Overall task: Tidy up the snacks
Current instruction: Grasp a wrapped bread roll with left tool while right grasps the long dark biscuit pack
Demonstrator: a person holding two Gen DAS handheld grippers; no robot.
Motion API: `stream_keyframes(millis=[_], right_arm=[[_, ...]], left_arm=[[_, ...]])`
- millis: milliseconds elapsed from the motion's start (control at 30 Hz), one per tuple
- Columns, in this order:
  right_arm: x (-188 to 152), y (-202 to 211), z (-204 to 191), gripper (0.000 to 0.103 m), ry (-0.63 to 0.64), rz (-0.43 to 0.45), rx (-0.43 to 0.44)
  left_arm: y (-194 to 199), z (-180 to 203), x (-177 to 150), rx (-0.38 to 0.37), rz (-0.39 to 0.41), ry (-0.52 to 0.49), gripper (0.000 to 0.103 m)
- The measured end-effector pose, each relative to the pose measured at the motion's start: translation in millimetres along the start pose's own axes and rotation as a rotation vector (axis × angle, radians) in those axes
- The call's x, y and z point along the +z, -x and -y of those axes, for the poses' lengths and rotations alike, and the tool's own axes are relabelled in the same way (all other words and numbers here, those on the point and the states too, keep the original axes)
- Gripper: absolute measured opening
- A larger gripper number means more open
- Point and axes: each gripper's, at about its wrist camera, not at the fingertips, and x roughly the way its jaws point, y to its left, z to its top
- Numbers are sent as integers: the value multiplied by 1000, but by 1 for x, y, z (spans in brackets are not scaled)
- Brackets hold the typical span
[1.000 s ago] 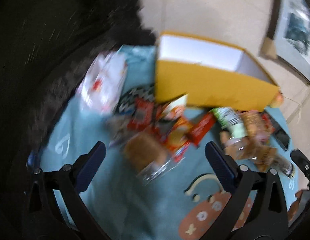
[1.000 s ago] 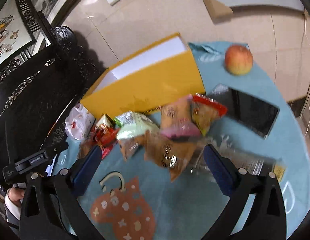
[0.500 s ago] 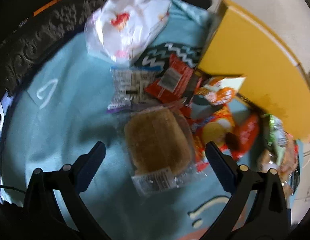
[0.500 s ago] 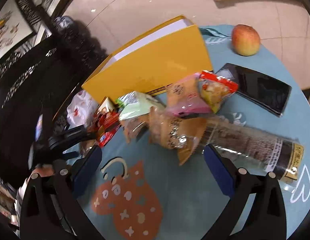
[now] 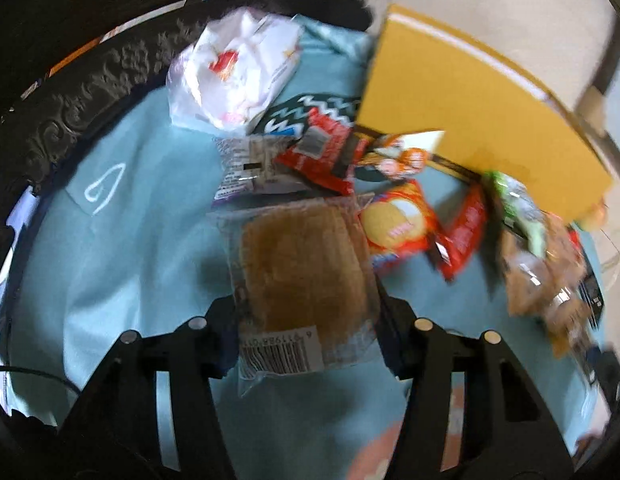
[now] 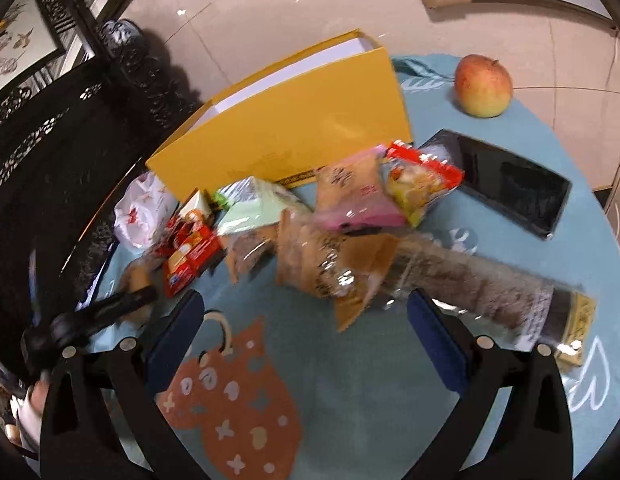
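Observation:
A heap of snack packets lies on the teal cloth in front of an open yellow box (image 5: 461, 120) (image 6: 294, 128). My left gripper (image 5: 306, 332) is shut on a clear-wrapped brown cake (image 5: 306, 268), its fingers pressing both sides of the pack. Behind it lie red packets (image 5: 321, 152) and an orange cracker packet (image 5: 397, 228). My right gripper (image 6: 306, 328) is open and empty above the cloth, just in front of a clear brown cookie bag (image 6: 329, 268) and a long wrapped roll (image 6: 481, 280). The left gripper also shows in the right wrist view (image 6: 122, 300).
A white plastic bag (image 5: 234, 72) sits at the back left by the dark carved chair (image 6: 50, 128). An apple (image 6: 483, 86) and a black tablet (image 6: 505, 184) lie right of the box. An orange mitten pattern (image 6: 230, 400) marks the cloth.
My left gripper has moved in and down onto the brown cake and closed on it. My right gripper has edged a little closer to the heap, still open.

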Motion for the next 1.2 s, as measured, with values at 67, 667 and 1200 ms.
stream_keyframes(millis=[67, 667, 1200], right_arm=[[4, 6, 9, 102, -23, 24, -7], [15, -2, 51, 102, 356, -247, -153], [-5, 4, 58, 37, 206, -323, -216]], left_arm=[[14, 5, -7, -34, 37, -31, 56], [1, 49, -28, -230, 82, -265, 56], [-7, 48, -29, -218, 34, -262, 57]])
